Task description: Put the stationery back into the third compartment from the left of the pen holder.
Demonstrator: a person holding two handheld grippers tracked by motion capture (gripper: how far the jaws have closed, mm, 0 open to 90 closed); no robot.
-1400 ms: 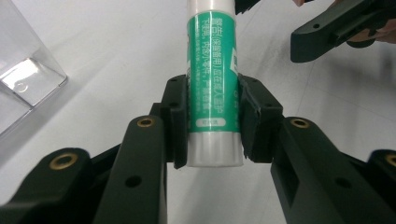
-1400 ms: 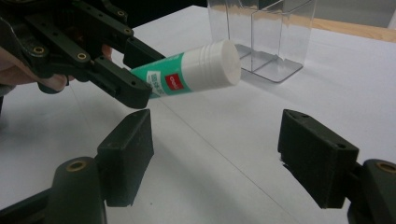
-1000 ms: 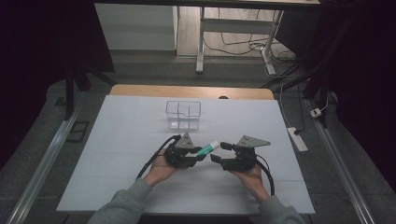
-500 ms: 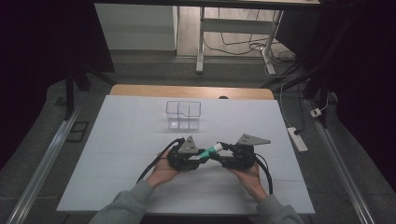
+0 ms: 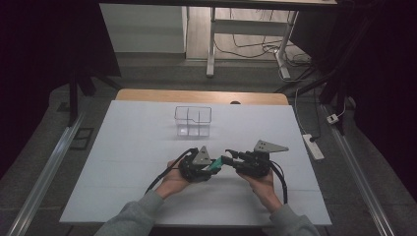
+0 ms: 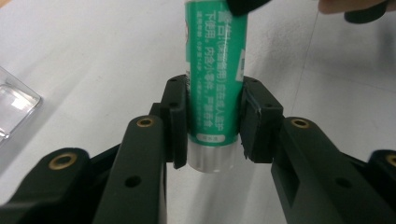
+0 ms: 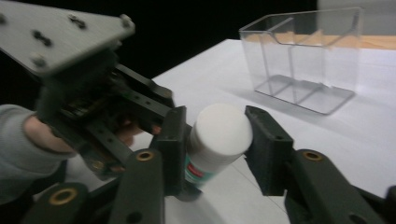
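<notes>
The left gripper (image 5: 212,166) clamps both jaws on the base end of a green glue stick (image 6: 215,84), near the middle of the white table (image 5: 123,162), with bare surface running out to its left edge; the stick bridges to the right gripper (image 5: 229,156), whose jaws bracket its white cap (image 7: 219,130), contact unclear; beyond both, well apart, a clear divided box (image 5: 193,121) stands toward the far edge.
</notes>
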